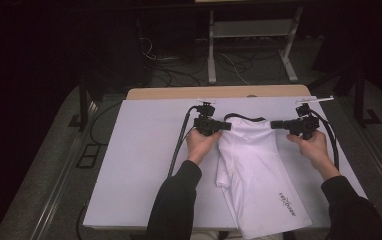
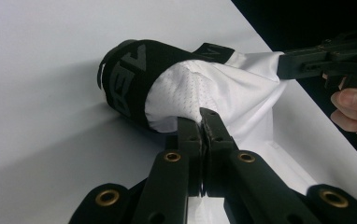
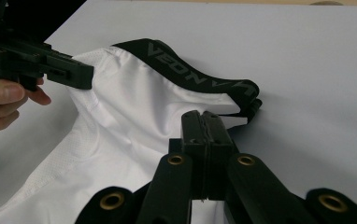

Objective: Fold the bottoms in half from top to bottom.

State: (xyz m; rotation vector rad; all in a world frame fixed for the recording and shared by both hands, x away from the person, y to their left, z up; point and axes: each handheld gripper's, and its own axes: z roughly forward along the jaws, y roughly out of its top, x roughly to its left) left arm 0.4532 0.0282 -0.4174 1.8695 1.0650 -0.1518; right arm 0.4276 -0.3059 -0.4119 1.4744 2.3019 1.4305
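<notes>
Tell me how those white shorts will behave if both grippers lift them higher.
Likely floppy: the white shorts already sag and fold between the left gripper and right gripper. Probably light, as the mesh looks thin. The black waistband looks firmer and may hold some shape.

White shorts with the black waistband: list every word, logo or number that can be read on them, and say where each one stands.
"VEON V": grey capitals on the black elastic waistband of the white fabric shorts; the band folds under, hiding the remaining letters.
Same grey lettering on the waistband in the left gripper view: seen edge-on and curled, not readable.
Small dark print near the hem of the shorts: too small and blurred to read.
</notes>
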